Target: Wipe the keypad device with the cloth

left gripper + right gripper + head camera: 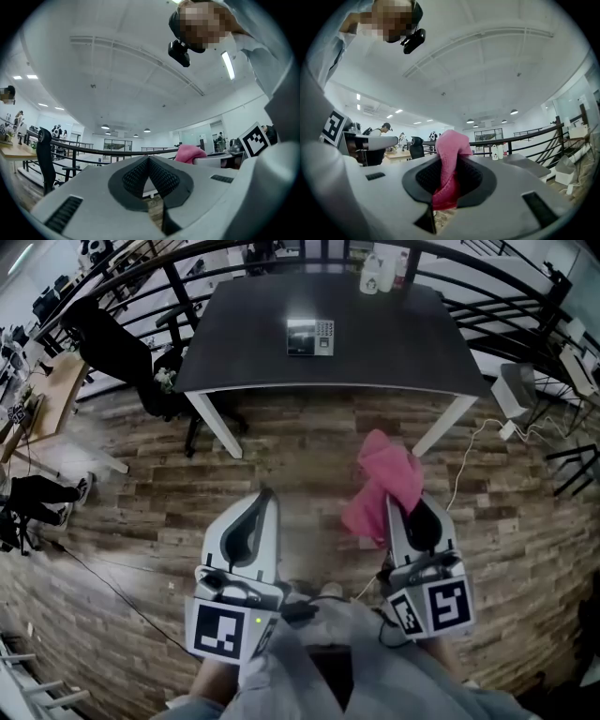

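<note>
Your right gripper (403, 509) pinched the cloth (384, 486) in its fingers, its bulk left free for wiping. Your left gripper (266, 498) had its fingers closed on nothing. The keypad device (310, 337) sat well ahead on the tabletop (398, 348), probably beyond reach.

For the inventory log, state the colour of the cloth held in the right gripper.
Pink; the cloth shows best in the right gripper view.

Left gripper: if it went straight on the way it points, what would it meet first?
Most likely the front edge of the table; the left gripper, shut and empty, points at it across open floor. Depth is unclear, so it might pass above the edge toward the keypad.
</note>
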Demonstrator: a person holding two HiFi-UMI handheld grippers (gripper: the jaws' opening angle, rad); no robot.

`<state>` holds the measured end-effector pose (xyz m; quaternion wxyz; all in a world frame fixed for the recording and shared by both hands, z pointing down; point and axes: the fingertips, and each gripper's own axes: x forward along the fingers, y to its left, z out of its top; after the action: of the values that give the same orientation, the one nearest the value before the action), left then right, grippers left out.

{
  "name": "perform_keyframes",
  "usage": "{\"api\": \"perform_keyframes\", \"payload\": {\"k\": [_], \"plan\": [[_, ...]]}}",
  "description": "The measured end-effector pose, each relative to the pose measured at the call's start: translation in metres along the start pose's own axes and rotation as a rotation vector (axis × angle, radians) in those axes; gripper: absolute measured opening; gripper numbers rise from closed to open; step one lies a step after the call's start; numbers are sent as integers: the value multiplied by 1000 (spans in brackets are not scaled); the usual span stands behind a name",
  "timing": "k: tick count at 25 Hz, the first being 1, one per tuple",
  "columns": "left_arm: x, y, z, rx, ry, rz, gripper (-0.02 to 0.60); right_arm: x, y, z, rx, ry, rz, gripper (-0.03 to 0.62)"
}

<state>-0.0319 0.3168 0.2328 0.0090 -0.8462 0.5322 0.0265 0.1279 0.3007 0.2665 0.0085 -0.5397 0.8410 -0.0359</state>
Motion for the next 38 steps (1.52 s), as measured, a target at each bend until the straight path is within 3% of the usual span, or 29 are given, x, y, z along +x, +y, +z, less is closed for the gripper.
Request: {"api": "perform_keyframes", "payload": {"k": [19,26,38], "plan": [[3,-52,-5,32,-3,29,3,-35,-39,-3,11,-15,16,71],[19,-53,-1,39,-28,9,3,-30,-51,-9,28,-6,-6,71],[61,-11,-19,27,3,-27,3,25,-58,-11,15,-9,-42,71]]}}
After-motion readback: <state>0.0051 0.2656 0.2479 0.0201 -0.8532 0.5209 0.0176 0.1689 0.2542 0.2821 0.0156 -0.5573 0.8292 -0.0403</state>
